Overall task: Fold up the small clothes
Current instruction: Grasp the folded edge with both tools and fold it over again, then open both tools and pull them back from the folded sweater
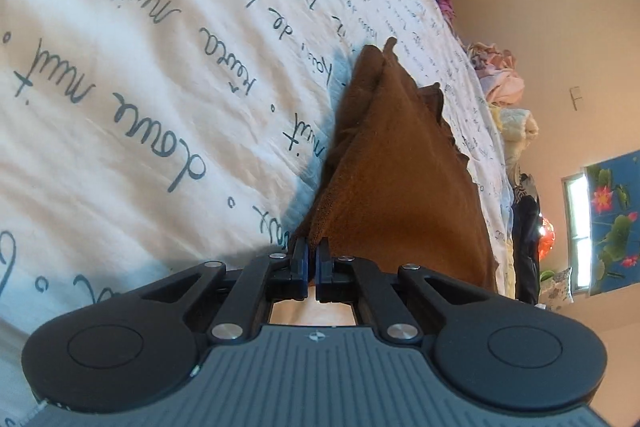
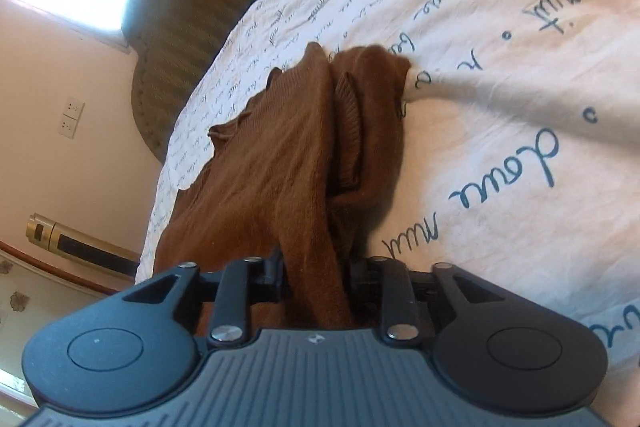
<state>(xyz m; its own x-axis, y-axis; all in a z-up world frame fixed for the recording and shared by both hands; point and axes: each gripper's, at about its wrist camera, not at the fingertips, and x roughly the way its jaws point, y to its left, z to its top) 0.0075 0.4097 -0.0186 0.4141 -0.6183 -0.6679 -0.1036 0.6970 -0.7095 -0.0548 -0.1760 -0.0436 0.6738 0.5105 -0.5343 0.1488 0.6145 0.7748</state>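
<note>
Hanging ahead of both grippers, the rust-brown knitted garment [image 1: 404, 163] trails onto the white script-printed bedsheet [image 1: 140, 75]. The left gripper [image 1: 312, 255] pinches its edge; the right gripper [image 2: 314, 267] clamps a thick bunch. Only the right view shows the ribbed fold.
</note>
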